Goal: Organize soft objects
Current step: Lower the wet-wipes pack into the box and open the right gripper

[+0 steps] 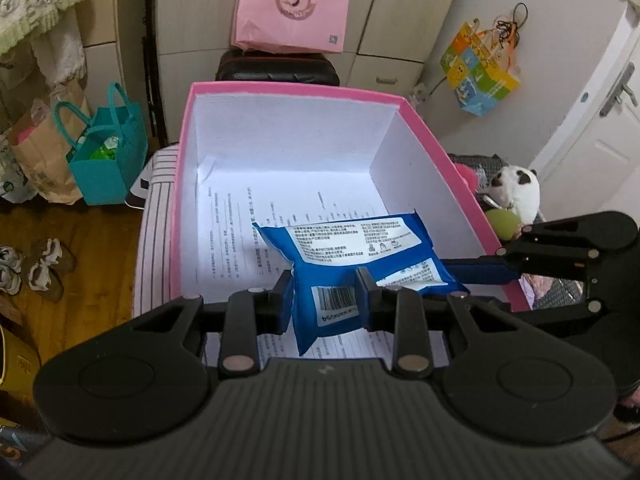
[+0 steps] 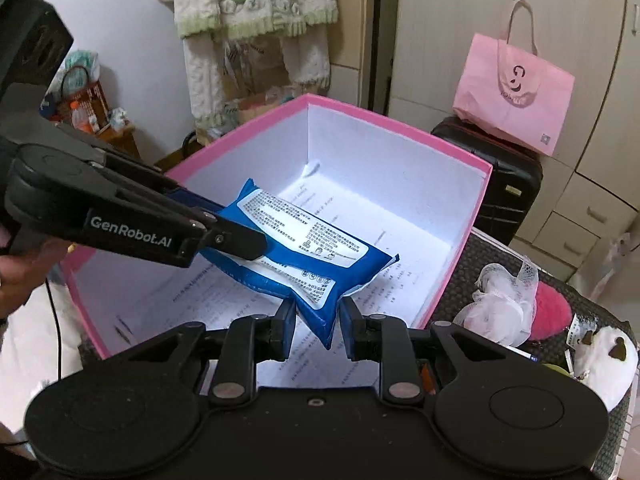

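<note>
Wipes pack (image 1: 352, 264) clamped by both my left gripper (image 1: 325, 298) and right gripper (image 2: 318, 322) over empty pink box (image 1: 440, 148); plush toys (image 2: 516, 300) wait outside.

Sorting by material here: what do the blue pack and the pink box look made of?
Blue pack: likely thin glossy plastic film; it shines, bulges and creases where the fingers pinch it, with crimped end seals. Pink box: probably matte cardboard; stiff flat walls, sharp folded corners, white inside.

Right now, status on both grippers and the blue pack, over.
Left gripper and right gripper both clamped on blue wipes pack. Pack held over open pink box. Box floor holds only printed sheets; nothing blocking.
</note>
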The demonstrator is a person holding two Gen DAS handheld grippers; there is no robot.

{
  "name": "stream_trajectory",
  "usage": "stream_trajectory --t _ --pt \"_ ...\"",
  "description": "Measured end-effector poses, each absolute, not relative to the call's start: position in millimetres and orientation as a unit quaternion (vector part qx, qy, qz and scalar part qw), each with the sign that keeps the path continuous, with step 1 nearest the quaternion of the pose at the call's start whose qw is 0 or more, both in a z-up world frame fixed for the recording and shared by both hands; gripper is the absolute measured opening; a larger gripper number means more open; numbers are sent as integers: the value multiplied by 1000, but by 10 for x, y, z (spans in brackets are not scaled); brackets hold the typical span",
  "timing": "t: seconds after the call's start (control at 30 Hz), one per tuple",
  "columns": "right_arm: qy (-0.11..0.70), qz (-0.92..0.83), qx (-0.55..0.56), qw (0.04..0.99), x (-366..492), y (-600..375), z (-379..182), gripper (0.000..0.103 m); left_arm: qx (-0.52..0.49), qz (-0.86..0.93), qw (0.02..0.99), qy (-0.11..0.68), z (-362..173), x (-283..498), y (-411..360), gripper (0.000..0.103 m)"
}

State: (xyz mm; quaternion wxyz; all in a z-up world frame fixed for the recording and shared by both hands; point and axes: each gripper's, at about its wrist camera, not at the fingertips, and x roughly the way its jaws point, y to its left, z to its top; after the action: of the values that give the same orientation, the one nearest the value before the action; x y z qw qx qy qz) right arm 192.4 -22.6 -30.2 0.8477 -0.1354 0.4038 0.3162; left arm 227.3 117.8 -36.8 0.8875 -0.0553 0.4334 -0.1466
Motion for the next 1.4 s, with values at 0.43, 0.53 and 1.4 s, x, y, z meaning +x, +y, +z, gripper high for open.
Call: stream_trajectory --t 0.43,0.53,1.4 --pt "392 337 -150 843 1831 -285 -163 40 6 -142 892 428 -305 2197 1081 59" --pt "388 338 -139 846 1753 -391 -90 40 10 -139 894 426 -212 2113 1103 60" --pt "324 382 -107 859 622 -1234 533 51 53 -184 905 379 537 877 787 79"
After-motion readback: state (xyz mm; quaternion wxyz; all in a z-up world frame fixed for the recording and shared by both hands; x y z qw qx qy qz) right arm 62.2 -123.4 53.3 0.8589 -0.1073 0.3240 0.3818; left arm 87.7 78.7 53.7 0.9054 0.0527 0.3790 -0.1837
